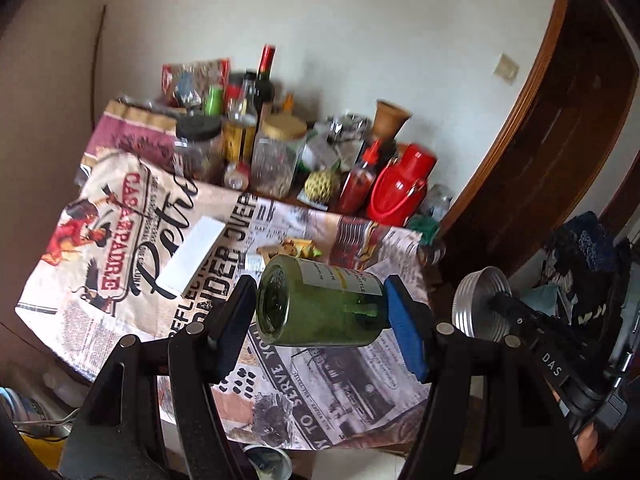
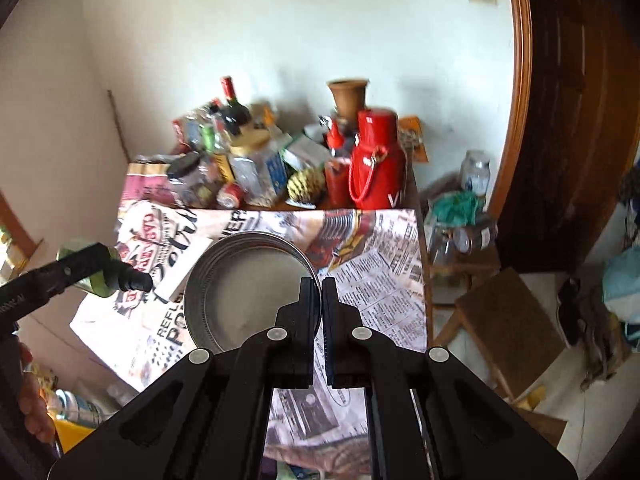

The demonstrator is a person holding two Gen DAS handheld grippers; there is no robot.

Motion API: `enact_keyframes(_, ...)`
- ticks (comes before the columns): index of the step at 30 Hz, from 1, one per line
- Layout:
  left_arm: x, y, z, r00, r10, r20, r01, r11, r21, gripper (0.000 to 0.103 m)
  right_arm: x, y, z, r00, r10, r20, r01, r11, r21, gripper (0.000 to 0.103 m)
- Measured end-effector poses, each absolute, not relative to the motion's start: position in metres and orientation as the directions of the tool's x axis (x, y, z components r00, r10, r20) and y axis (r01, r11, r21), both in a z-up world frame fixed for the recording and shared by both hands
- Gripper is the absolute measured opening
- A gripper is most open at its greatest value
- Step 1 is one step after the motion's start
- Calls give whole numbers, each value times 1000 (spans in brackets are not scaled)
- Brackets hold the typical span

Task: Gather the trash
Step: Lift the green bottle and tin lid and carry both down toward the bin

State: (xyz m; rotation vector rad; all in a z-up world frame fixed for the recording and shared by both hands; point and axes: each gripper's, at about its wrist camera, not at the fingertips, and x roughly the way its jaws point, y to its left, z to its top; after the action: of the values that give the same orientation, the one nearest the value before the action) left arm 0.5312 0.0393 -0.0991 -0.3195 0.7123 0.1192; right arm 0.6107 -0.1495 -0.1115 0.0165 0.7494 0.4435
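My left gripper (image 1: 322, 312) is shut on a green glass jar (image 1: 316, 302) with a white label, held on its side above the table's front edge. In the right wrist view the jar (image 2: 94, 280) shows at the far left, mostly hidden by the left gripper's fingers (image 2: 132, 278). My right gripper (image 2: 321, 292) is shut on the rim of a round silver metal lid (image 2: 248, 288), held above the table. In the left wrist view the lid (image 1: 482, 306) shows at the right, gripped by the right gripper's fingers (image 1: 520, 312).
A newspaper-print cloth (image 1: 132, 216) covers the table. A white box (image 1: 192, 254) and a small yellow wrapper (image 1: 294, 248) lie on it. Bottles, jars and a red flask (image 1: 402, 188) crowd the back. A wooden stool (image 2: 508, 316) stands right, by a dark door (image 2: 568, 120).
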Motion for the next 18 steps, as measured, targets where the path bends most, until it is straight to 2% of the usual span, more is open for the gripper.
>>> enact_keyframes(8,468,14,-55,809,42,-586,-206,954,-216,64,553,-164,-75,689,438,-577,-436,887,153,3)
enact_keyframes(18,398,12,-29,846,-1,-533,-136,967,-216,64,475,-160,-58,726,432,-535,-422,894,149,3)
